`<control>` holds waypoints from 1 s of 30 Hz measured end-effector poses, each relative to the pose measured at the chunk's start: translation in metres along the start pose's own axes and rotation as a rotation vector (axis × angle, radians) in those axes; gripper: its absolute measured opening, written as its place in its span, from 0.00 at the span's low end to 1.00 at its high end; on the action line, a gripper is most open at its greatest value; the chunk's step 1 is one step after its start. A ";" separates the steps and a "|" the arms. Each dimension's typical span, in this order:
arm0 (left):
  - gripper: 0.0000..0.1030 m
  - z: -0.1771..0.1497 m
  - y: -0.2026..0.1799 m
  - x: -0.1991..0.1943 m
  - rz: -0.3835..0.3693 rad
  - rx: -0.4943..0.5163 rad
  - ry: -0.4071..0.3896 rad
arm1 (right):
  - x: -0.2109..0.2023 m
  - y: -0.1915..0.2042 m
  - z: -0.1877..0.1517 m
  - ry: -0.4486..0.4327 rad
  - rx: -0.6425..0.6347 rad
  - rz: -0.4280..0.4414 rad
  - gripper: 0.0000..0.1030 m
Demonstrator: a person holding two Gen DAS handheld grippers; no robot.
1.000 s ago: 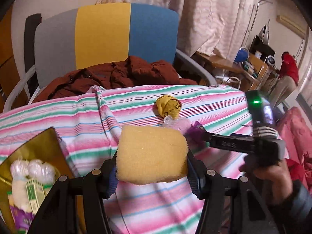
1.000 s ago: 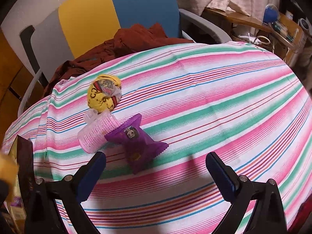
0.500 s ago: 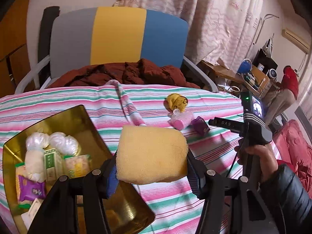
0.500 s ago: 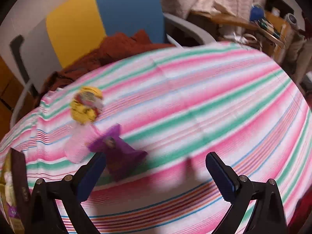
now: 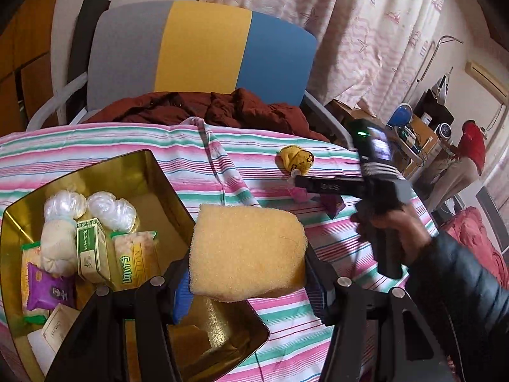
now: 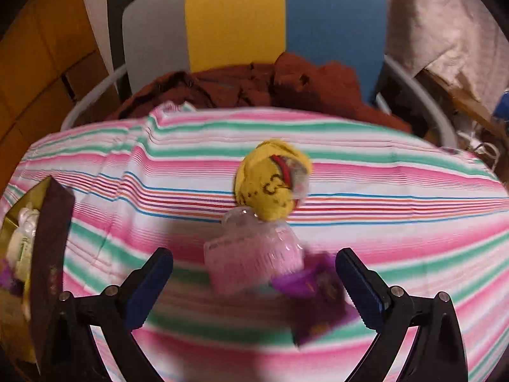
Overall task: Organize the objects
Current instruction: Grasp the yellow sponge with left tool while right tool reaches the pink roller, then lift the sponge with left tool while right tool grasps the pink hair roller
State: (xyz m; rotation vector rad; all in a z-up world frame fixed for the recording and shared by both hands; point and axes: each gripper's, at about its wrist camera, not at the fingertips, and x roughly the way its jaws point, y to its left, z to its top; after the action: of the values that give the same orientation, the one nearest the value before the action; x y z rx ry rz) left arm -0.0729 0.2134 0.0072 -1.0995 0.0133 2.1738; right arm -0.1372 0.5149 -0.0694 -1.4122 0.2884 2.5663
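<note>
My left gripper [image 5: 248,251] is shut on a yellow sponge [image 5: 246,250], held above the right edge of a gold tin [image 5: 149,172] that holds several snack packets and wrapped items. My right gripper [image 6: 254,283] is open and hovers low over the striped cloth. Between its fingers lie a pink ribbed plastic cup [image 6: 251,258] on its side and a purple packet [image 6: 315,299]. A yellow rolled cloth ball [image 6: 272,180] sits just beyond them. In the left wrist view the right gripper body [image 5: 369,175] covers most of the pink cup, beside the yellow ball [image 5: 296,157].
A striped tablecloth [image 6: 397,222] covers the round table. A chair with a grey, yellow and blue back [image 5: 203,47] stands behind it with a rust-red garment [image 5: 206,108] on its seat. The tin's edge [image 6: 51,254] shows at the left. A person in red [image 5: 470,149] stands far right.
My left gripper has carried the sponge back and left, bringing the gold tin into view beneath it. My right gripper swung left and closer, so the pink cup and purple packet now lie between its fingers.
</note>
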 end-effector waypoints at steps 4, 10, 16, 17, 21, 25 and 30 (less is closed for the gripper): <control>0.58 -0.004 0.004 0.000 -0.002 -0.014 0.009 | 0.028 0.006 -0.004 0.139 0.025 0.190 1.00; 0.58 -0.006 0.010 0.001 -0.011 -0.035 0.017 | 0.012 0.034 -0.027 0.211 -0.090 0.346 1.00; 0.58 -0.007 0.009 -0.005 -0.026 -0.037 0.000 | -0.010 0.006 -0.029 0.118 0.098 0.238 1.00; 0.58 -0.006 0.009 -0.006 -0.028 -0.038 -0.002 | -0.012 0.004 -0.027 0.104 0.117 0.228 1.00; 0.58 -0.007 0.012 -0.006 -0.034 -0.051 -0.002 | -0.007 0.004 -0.009 0.061 0.178 0.167 1.00; 0.58 -0.008 0.016 -0.005 -0.032 -0.067 0.004 | 0.015 0.008 0.007 0.063 0.300 0.102 1.00; 0.58 -0.008 0.022 -0.008 -0.031 -0.079 -0.001 | 0.032 0.023 0.008 0.099 0.246 -0.041 0.90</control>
State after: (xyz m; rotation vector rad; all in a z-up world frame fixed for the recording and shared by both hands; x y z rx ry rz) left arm -0.0772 0.1895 0.0016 -1.1349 -0.0902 2.1639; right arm -0.1666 0.4978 -0.0909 -1.4371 0.5624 2.3373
